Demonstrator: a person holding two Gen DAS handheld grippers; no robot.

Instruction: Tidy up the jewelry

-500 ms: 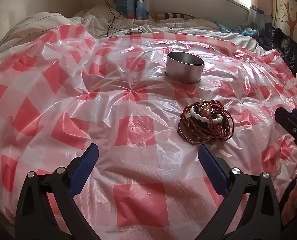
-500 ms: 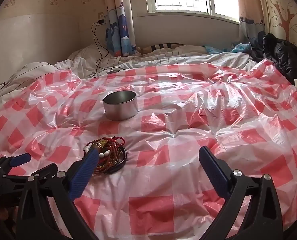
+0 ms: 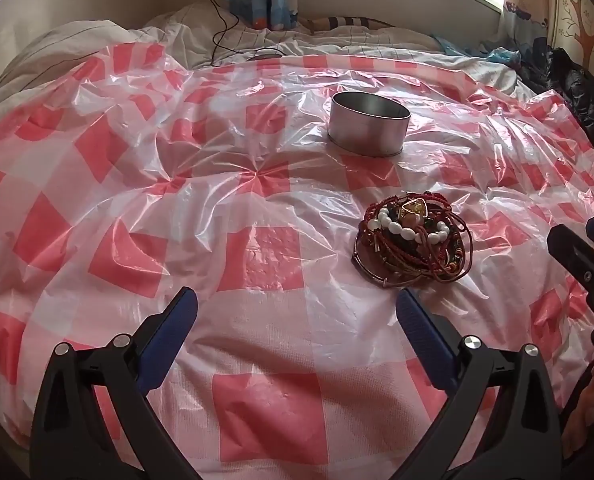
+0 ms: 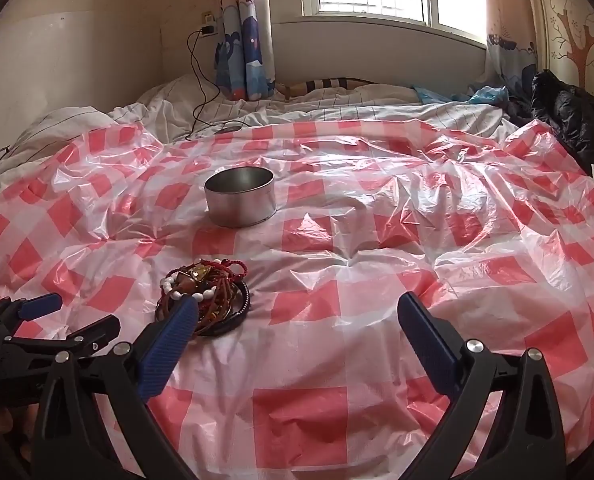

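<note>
A tangled pile of bracelets [image 3: 413,240], red cords, white beads and a metal bangle, lies on the red-and-white checked plastic sheet [image 3: 257,256]. It also shows in the right wrist view [image 4: 205,292]. A round empty metal tin [image 3: 369,124] stands behind the pile, seen too in the right wrist view [image 4: 241,196]. My left gripper [image 3: 297,312] is open and empty, the pile just beyond its right finger. My right gripper [image 4: 297,312] is open and empty, its left finger [image 4: 173,340] overlapping the pile's near edge in view.
The sheet covers a bed with rumpled white bedding [image 4: 337,108] behind it. A charger cable [image 4: 201,80] hangs from the wall socket. A dark jacket [image 4: 569,116] lies at the right edge. The right gripper shows at the right edge of the left wrist view [image 3: 589,256].
Both grippers have eased slightly forward toward the pile, which sits a little nearer in both views. Both stay open.
</note>
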